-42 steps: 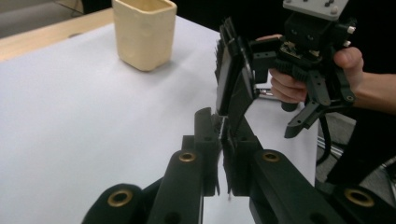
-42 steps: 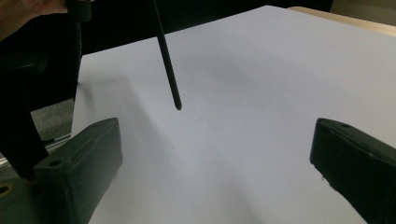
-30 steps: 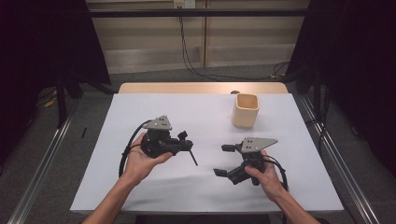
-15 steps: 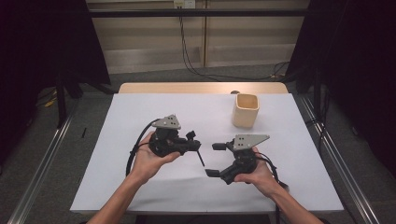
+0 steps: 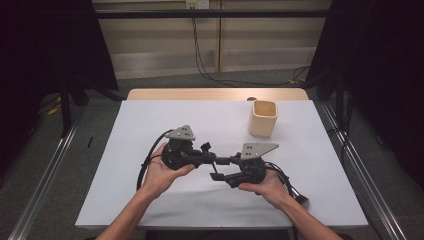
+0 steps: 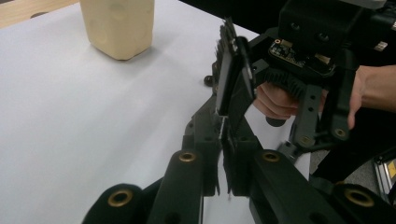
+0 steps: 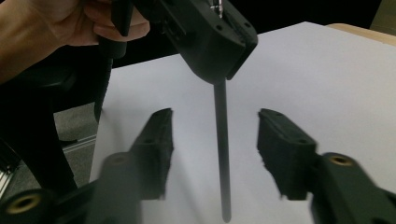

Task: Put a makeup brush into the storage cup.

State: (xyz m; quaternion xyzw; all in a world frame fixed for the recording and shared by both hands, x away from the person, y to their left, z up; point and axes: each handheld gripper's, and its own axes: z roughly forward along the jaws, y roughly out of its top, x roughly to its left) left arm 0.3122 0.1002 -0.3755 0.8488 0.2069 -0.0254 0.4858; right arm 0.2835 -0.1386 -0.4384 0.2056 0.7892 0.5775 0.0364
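The room around is dark, and in the high view the table (image 5: 150, 125) with its white cover stands in the middle of the frame.

Left of the centre, your left gripper (image 5: 212, 159) has its tongs pressed fully together on one end of a thin black stick (image 7: 221, 154). In the right gripper view this grip is at the top of the frame, and the stick hangs from it down to the lower middle, free above the white cover.

A little right of the centre, your right gripper (image 5: 226, 168) faces the left one. Its tongs have just been closing and now stand half wide, one on each side of the stick. A clear gap is visible on both sides, so they do not touch it yet. At the upper right of the table a beige cup (image 5: 262, 118) stands upright, well apart from both grippers.

I judge that the step in hand is passing the stick from left to right. For the next move, keep the left gripper steady and the stick centred, and close the right tongs until both pads press on it. Open the left tongs only after that, otherwise the stick could fall on the cover.
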